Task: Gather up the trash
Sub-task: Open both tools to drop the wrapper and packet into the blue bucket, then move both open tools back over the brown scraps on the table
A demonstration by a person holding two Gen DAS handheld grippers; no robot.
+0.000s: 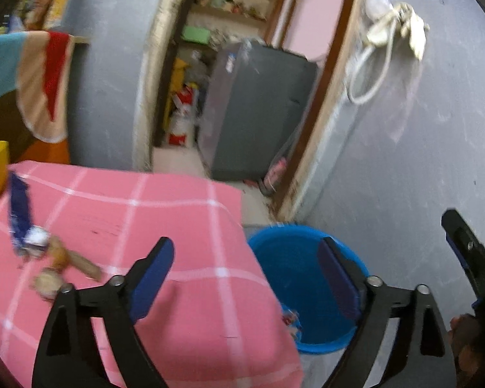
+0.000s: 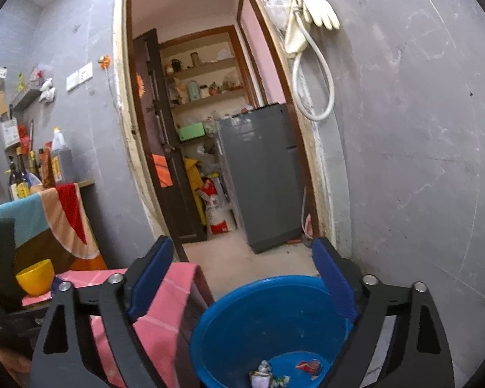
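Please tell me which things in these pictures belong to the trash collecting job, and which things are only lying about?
Belong to the job:
- round blue plastic bucket, scraps already in its bottom
- crumpled wrappers inside it
- dark blue wrapper strip and brownish scraps on the pink checked cloth
- left claw and right claw, both open, empty

Only lying about:
- yellow plastic bowl
- grey refrigerator
- white power strip on the wall

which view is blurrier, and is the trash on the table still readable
The left wrist view is smeared by motion: the trash on the pink tablecloth shows only as blurred blue and tan shapes. The right wrist view is sharp, with wrappers clear in the blue bucket; both bend straight edges.
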